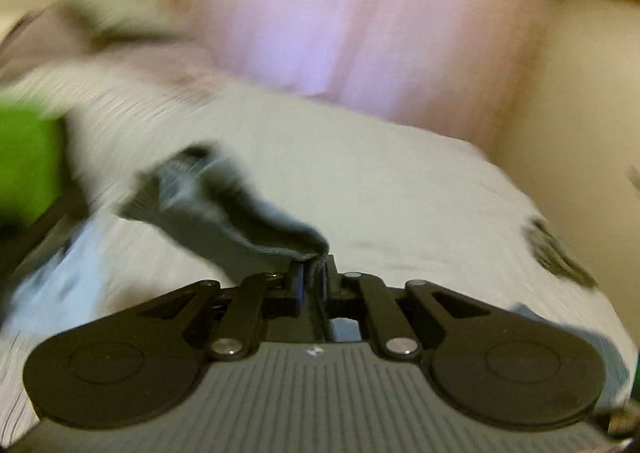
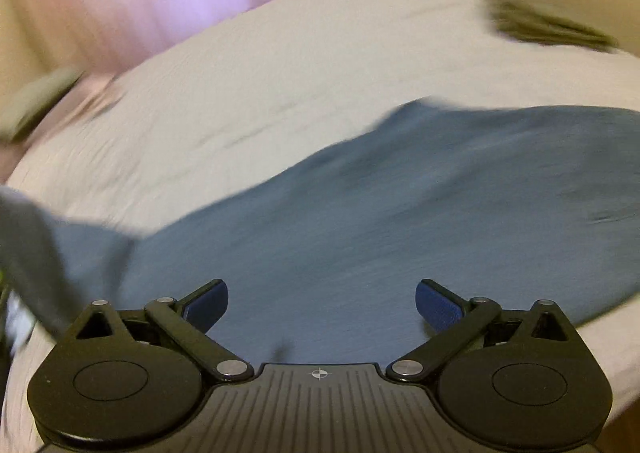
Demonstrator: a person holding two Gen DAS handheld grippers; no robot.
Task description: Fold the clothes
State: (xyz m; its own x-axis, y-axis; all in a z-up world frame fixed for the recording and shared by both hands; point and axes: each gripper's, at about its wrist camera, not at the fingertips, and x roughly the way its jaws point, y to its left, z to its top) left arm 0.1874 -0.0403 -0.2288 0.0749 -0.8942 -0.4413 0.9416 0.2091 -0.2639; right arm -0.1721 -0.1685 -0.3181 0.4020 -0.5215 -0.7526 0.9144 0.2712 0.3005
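gripping a hem of the blue garment (image 1: 240, 209) in my left gripper (image 1: 313, 273), jaws clenched, right gripper (image 2: 321, 303) released above it; risk: thin pinch slipping if tugged against the bed (image 1: 400, 181).

Both fisheye views are softly, dimly lit, with pale pink-violet light glowing through a curtain (image 1: 320, 25). Motion blur smears the bed (image 2: 280, 65) and cloth; edges curve and vignette darkly.

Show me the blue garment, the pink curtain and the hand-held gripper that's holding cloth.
Blue garment (image 2: 400, 213): right wrist view, middle of the cloth spread on the bed.
Pink curtain (image 1: 340, 21): left wrist view, its middle folds.
Left hand-held gripper (image 1: 314, 273): left wrist view, between fingertips clamping a cloth edge.
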